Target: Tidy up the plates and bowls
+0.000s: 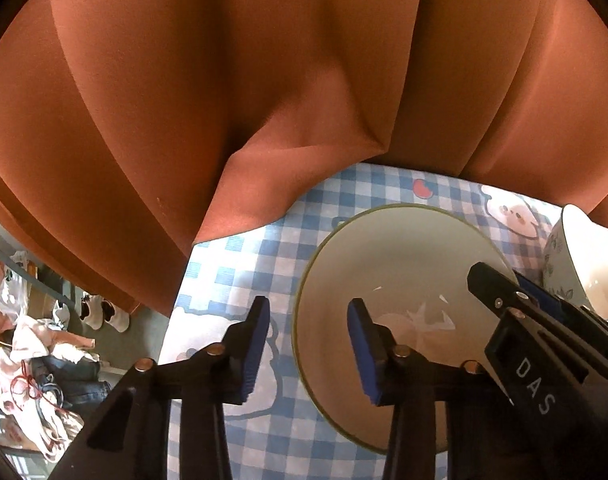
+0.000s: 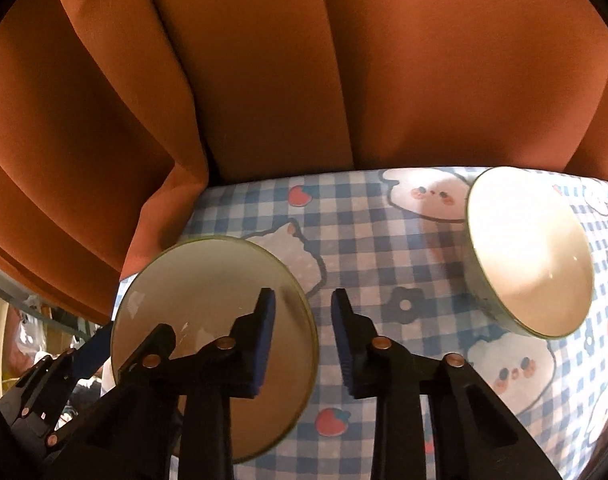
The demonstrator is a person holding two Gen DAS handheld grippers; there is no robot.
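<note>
both tools hang over the worktop (image 2: pixel 364 240), which wears a blue checked cloth, and each straddles one edge of the same plate (image 1: pixel 404 280). left tool (image 1: pixel 310 348) has its pads apart, with the plate's left rim passing between them: one pad stands over the cloth, the other over the plate's face. no pad presses on the rim that i can see. right tool (image 2: pixel 302 344) mirrors this on the plate's (image 2: pixel 208 292) right rim, one pad over the plate and one over the cloth, also with a gap and nothing clamped. in the left wrist view the right tool (image 1: pixel 524 304) reaches in across the plate's far right side.

the plate lies flat on the cloth, pale with a thin green rim, and sits directly between the two tools, so neither hand is clearly nearer. the bowl (image 2: pixel 528 256) stands apart from it, off to the right of the right tool and further back, near the orange curtain (image 2: pixel 264 80). that makes the right hand the closer one for the bowl.

what the coming move turns on, i judge, is the rim running crosswise through each set of pads: the tools must come low enough for the lower pad to slip under the edge, else they will close on air or skid the plate across the cloth.
</note>
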